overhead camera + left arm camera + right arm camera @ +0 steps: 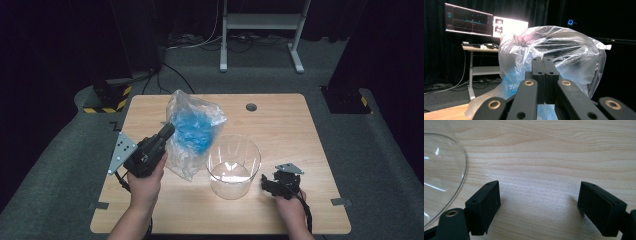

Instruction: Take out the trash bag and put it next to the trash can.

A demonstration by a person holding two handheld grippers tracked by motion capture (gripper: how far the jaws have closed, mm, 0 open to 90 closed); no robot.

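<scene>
A crumpled clear plastic bag with blue contents (192,134) is held off the light wooden table (300,130) by the left gripper (167,131), whose jaws are pressed fully together on a fold of the film near the bag's upper side. In the left gripper view the closed jaw tips are seen against the bag (564,57), which bulges just beyond and above them, its gathered mouth turned upward, apparently so that nothing spills while it is carried. The blue contents hang low in the bag, below the pinch point, which suggests that the film alone is gripped so the load can later be tipped. A clear round plastic tub (234,166) stands just beside the bag, between the two grippers, and appears to be the intended receiver. The right gripper (274,184) is rested low on the table just beside the tub, its jaws spread wide with nothing but bare wood between them; in the right gripper view the tub's curved rim (456,175) lies just outside one jaw, untouched. The gripper is probably kept there so that the tub can be steadied.
</scene>
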